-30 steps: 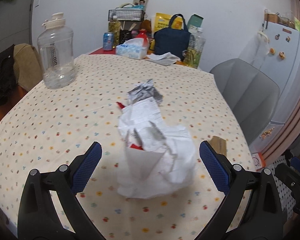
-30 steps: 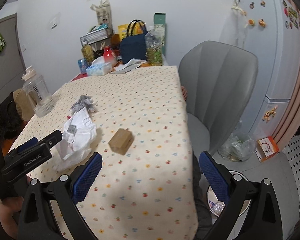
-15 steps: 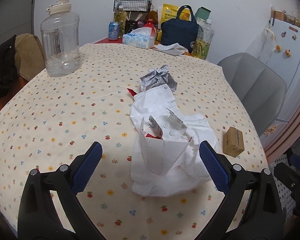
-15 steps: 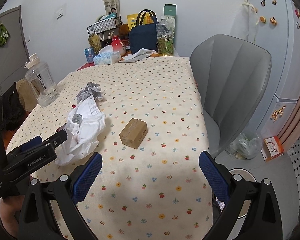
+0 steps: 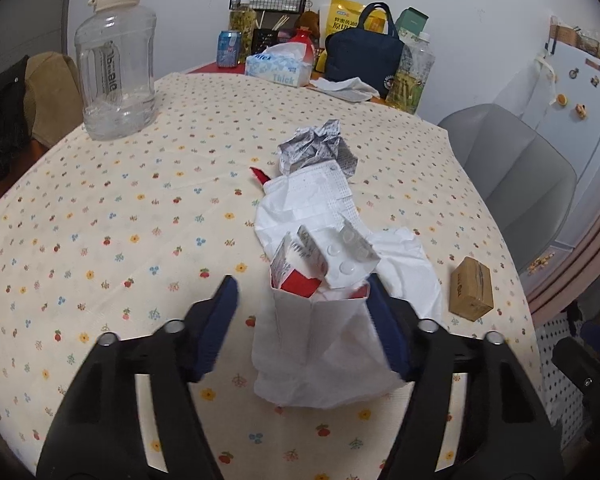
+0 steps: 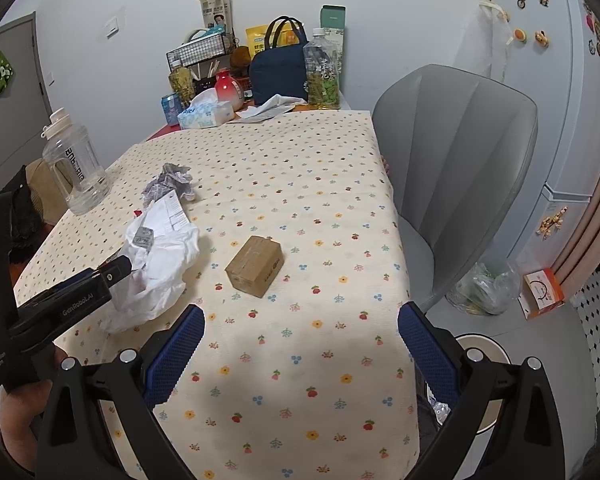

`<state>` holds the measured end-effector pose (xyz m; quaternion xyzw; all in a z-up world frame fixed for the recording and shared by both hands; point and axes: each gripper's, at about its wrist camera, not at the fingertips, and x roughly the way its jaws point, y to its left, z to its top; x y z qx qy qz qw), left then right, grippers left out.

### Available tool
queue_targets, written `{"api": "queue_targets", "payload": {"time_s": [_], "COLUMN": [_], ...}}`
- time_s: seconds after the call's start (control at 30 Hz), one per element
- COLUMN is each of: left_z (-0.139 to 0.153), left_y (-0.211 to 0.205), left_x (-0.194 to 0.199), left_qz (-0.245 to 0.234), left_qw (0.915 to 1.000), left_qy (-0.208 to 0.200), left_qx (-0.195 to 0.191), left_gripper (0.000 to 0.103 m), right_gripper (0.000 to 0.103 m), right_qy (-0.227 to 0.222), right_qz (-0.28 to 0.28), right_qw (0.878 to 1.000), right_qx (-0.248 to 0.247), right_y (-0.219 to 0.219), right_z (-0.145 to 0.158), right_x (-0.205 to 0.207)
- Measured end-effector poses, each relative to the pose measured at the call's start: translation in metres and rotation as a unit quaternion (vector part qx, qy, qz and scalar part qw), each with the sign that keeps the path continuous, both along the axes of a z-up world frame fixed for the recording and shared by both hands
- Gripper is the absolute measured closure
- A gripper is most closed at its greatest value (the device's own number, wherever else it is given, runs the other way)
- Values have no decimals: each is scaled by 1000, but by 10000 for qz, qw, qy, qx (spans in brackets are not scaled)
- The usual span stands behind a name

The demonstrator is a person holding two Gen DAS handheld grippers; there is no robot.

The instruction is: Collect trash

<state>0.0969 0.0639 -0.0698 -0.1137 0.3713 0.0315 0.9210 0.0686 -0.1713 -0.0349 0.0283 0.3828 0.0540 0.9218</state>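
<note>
Three trash items uncollected on table (image 6: pixel 320 184): white wad (image 5: pixel 332 320) between closing left gripper (image 5: pixel 304 320); crumpled foil (image 5: pixel 316 148); cardboard box (image 6: pixel 254 266). Right gripper (image 6: pixel 300 344) wide, empty.

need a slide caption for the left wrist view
Left gripper closing around a crumpled white paper trash pile on the floral tablecloth.

Home kitchen: fridge (image 6: pixel 572 92), cluttered dining table (image 6: pixel 300 208)

Bare tablecloth (image 6: pixel 300 184) around the cardboard box (image 6: pixel 254 266) — grey chair (image 6: pixel 452 168) beside the edge.
</note>
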Motion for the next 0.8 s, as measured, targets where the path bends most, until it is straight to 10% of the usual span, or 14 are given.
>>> {"api": "queue_targets", "payload": {"time_s": [0.33,0.8], "left_z": [5,14], "left_y": [20,58], "left_x": [-13,-21], "left_qz": [177,668], "left_qw": [9998,9976], "left_qy": [4,-208], "left_qx": [-73,-19], "left_gripper": [76,82], "right_gripper": [8,14], "right_qy": [27,127], "right_qz": [337,776], "right_qw": [9994,9969], "right_qx": [-16,-51], "right_y": [27,71], "right_z": [-2,-6], "right_x": [2,11]}}
